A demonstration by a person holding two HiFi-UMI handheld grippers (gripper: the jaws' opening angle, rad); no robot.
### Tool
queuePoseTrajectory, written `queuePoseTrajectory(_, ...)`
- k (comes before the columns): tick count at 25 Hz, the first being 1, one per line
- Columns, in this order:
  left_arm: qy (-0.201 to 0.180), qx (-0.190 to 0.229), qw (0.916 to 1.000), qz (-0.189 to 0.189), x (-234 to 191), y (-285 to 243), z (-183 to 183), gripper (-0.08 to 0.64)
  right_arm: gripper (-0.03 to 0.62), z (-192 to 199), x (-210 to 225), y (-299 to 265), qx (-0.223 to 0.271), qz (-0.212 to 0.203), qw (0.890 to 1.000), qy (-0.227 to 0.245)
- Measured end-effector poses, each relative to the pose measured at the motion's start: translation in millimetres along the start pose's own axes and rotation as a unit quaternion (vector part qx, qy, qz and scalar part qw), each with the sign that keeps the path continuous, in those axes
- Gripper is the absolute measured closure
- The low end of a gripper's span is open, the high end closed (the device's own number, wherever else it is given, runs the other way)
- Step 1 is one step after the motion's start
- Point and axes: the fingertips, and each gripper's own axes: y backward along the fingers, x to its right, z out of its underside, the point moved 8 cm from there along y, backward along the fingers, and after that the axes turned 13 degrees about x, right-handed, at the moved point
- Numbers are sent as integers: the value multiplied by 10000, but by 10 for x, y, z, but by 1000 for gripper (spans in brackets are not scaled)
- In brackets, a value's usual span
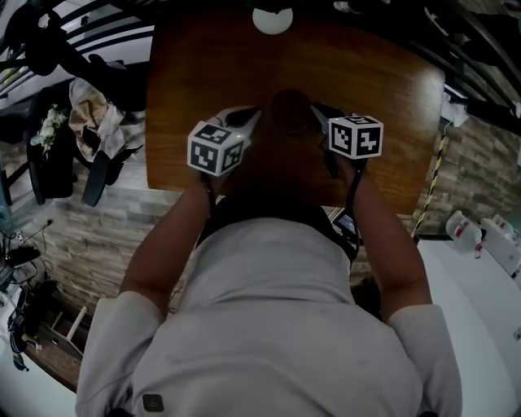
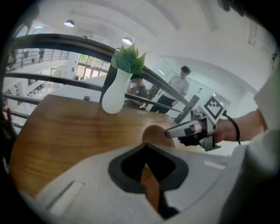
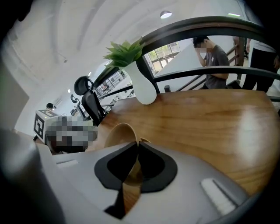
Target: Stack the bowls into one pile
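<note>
A brown wooden bowl (image 1: 289, 110) hangs over the wooden table (image 1: 203, 73), between my two grippers. In the head view my left gripper (image 1: 254, 116) is at the bowl's left side and my right gripper (image 1: 317, 116) at its right side. The right gripper view shows my right gripper (image 3: 137, 145) shut on the thin rim of the bowl (image 3: 118, 131). In the left gripper view my left gripper (image 2: 146, 146) is closed on a brown strip that looks like the rim of the same bowl (image 2: 155, 132). The right gripper (image 2: 173, 130) reaches the bowl's far side. Whether other bowls lie beneath is hidden.
A white vase (image 1: 273, 18) with a green plant stands at the table's far edge, also visible as the vase (image 2: 114, 94) and the vase (image 3: 143, 85). A dark railing (image 2: 65, 41) and people stand beyond it. A black chair (image 1: 49, 155) stands left of the table.
</note>
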Motion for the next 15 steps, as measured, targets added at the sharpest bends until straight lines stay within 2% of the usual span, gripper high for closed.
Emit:
queuePoseTrajectory(13, 139, -46, 9999, -73, -60, -86, 123, 557, 569, 74, 115, -99, -23, 73, 9999, -130)
queuePoseTrajectory(15, 141, -41, 9999, -69, -56, -94, 119, 557, 551, 79, 131, -100, -6, 123, 9998, -145)
